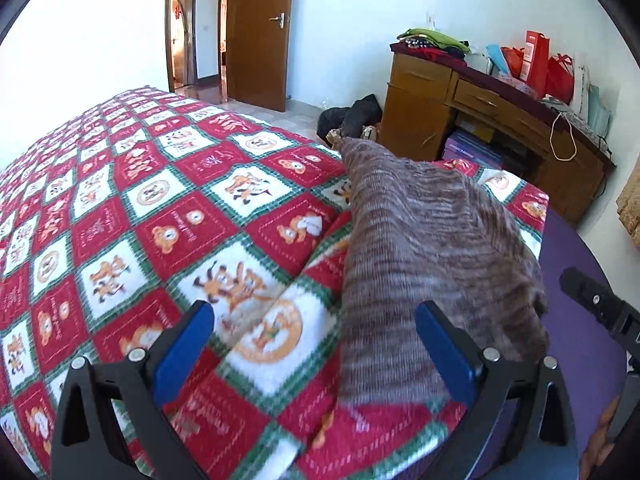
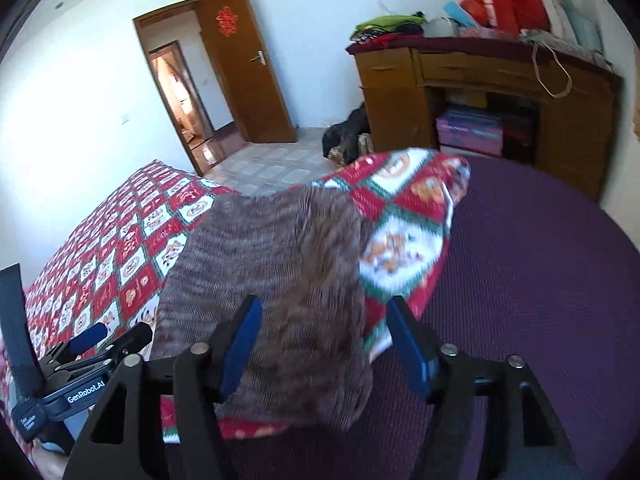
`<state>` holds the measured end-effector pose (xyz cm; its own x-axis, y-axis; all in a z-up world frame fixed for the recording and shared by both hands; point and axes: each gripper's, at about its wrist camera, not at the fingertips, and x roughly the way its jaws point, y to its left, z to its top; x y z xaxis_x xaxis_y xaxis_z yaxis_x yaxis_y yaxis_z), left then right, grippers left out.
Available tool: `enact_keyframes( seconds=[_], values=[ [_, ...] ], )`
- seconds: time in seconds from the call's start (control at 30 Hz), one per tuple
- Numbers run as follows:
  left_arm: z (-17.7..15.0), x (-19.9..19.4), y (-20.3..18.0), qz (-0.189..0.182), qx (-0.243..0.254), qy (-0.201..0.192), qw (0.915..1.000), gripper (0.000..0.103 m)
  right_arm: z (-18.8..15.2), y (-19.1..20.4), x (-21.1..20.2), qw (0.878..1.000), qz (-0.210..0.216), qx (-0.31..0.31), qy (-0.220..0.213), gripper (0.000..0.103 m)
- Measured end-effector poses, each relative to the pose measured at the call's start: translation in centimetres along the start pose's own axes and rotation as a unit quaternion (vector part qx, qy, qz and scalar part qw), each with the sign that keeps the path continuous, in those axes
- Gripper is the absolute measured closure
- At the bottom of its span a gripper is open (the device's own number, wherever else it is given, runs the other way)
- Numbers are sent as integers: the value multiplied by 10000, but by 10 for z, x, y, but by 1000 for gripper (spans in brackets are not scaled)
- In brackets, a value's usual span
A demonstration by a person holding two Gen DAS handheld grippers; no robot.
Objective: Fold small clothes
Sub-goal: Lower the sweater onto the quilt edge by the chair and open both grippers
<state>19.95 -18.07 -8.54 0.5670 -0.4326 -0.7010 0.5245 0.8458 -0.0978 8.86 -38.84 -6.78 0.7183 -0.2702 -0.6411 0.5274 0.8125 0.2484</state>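
Your left hand-held gripper (image 1: pixel 314 344) and right hand-held gripper (image 2: pixel 322 344) both hang spread over the brown sweater (image 1: pixel 424 240) on the blanket (image 1: pixel 160 208).

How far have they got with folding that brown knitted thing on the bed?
Hard to say how much is done: the brown knitted garment lies as a narrow strip on the red checked blanket, so it may already be folded lengthwise. Nothing is in hand: the left gripper and right gripper are both open over its near end. Left to do: grasping that end and folding it over.
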Motion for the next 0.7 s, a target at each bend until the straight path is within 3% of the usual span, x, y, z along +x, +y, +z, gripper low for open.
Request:
enact_keyframes(
  seconds=[0.3,0.7],
  values=[
    [-21,-51,-9,279,402,-389,9980,0,-34,31,-47,9992,-222,-290,-188,23],
    [-36,-118,-13,488,401,-1149,9914,0,-46,56,-131,9905,-242,-532,-1245,13]
  ],
)
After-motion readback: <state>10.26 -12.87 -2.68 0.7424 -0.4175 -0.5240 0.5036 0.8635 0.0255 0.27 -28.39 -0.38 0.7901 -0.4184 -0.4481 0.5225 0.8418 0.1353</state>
